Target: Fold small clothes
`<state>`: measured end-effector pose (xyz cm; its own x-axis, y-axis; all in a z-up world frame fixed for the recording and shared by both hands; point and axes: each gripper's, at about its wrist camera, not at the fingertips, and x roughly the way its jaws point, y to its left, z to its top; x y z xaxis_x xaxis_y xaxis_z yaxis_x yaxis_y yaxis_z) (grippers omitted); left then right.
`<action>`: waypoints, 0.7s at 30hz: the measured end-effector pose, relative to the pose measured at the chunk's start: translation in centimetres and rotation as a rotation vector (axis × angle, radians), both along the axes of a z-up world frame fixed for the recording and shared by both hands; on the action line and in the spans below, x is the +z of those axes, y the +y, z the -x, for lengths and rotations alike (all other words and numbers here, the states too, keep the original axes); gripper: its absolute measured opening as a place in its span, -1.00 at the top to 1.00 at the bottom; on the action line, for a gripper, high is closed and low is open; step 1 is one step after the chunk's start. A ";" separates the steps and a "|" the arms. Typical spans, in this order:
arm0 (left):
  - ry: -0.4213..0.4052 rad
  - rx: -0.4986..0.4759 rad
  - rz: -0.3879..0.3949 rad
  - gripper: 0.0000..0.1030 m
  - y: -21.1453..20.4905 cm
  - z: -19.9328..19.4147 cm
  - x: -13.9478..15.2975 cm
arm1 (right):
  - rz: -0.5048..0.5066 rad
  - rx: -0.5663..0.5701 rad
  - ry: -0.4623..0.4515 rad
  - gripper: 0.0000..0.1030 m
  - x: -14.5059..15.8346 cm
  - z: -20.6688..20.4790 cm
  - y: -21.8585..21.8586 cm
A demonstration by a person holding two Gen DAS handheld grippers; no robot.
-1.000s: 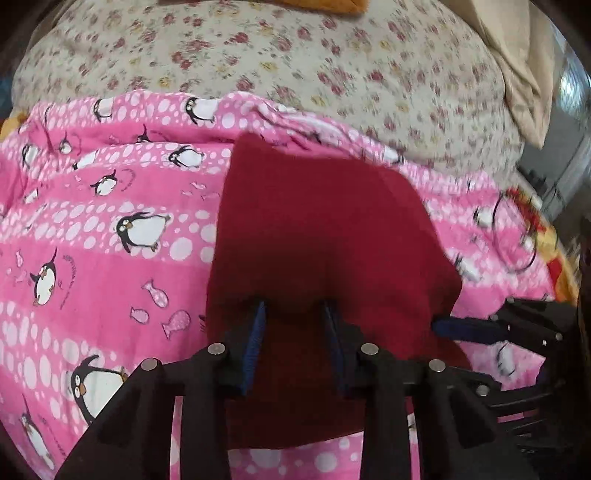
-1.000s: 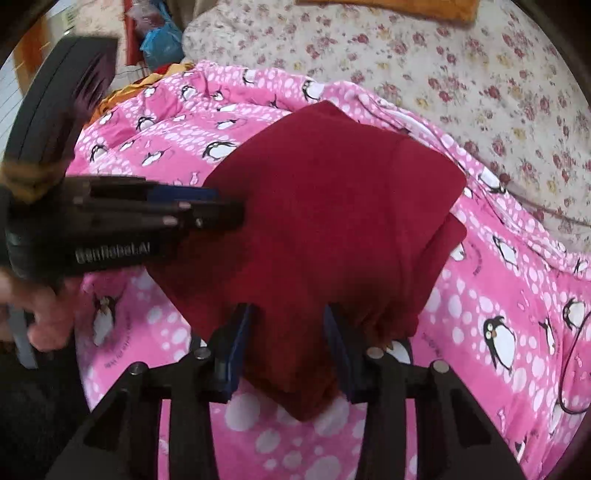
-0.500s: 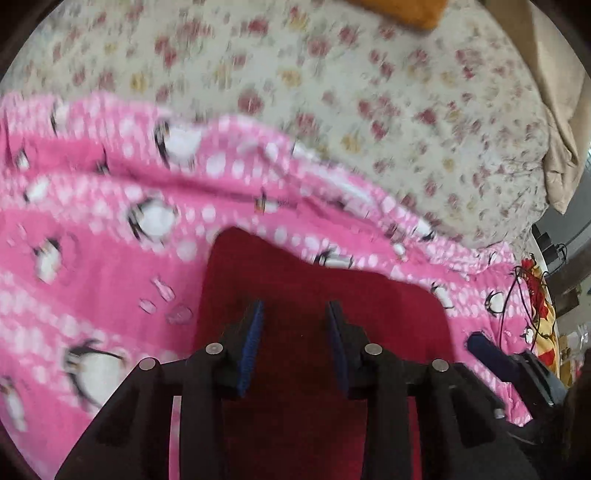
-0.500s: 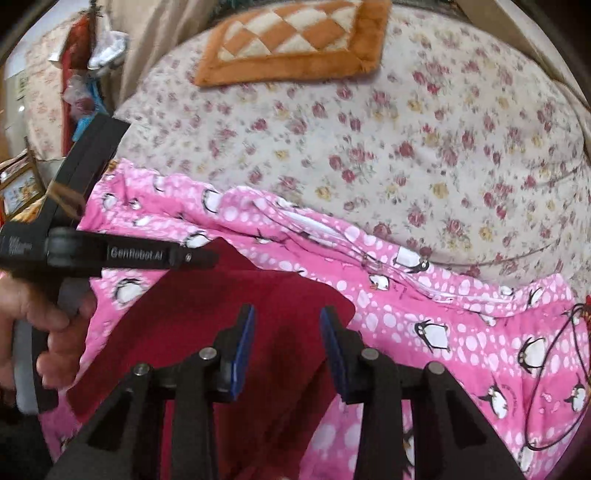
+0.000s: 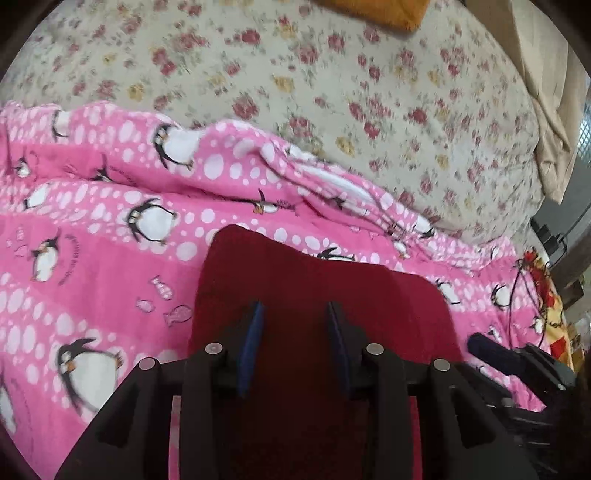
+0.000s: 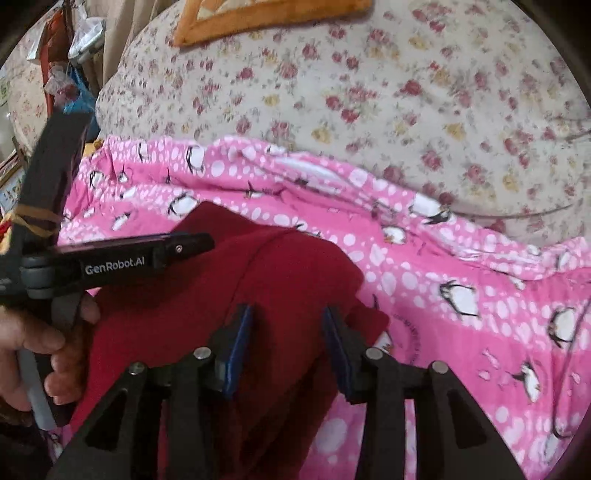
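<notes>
A dark red folded garment (image 5: pixel 314 288) lies on a pink penguin-print blanket (image 5: pixel 92 229). It also shows in the right wrist view (image 6: pixel 280 273), with a fold seam across it. My left gripper (image 5: pixel 295 314) is open, its blue pads (image 5: pixel 251 339) spread over the garment's near part. My right gripper (image 6: pixel 286 317) is open too, above the garment's right edge. The left gripper's body shows at the left of the right wrist view (image 6: pixel 122 258), held in a hand. The right gripper's tip shows at the right of the left wrist view (image 5: pixel 495 350).
A floral cream bedspread (image 5: pixel 332 92) lies beyond the pink blanket (image 6: pixel 461 280). An orange checked cushion (image 6: pixel 266 14) sits at the far edge. A beige cloth (image 5: pixel 546 92) hangs at the right. A thin dark cable (image 5: pixel 517 295) lies on the blanket's right side.
Both grippers tilted up and pulled back, so the garment now sits lower in both views. Both stayed open and the garment stayed lying on the blanket.
</notes>
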<state>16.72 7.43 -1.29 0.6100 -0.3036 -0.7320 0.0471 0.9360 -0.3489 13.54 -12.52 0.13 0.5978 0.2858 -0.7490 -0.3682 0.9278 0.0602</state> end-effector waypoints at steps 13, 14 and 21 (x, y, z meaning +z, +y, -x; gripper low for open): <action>-0.022 -0.062 -0.054 0.35 -1.8 2.9 -0.1 | 0.161 0.221 0.021 0.11 -0.7 7.5 4.1; -0.020 -0.058 -0.050 0.35 -1.7 3.0 0.0 | 0.153 0.216 0.017 0.11 -0.3 7.9 4.0; -0.032 -0.019 -0.090 -0.07 -2.4 7.5 1.2 | 0.093 0.120 0.021 0.06 1.5 13.4 1.0</action>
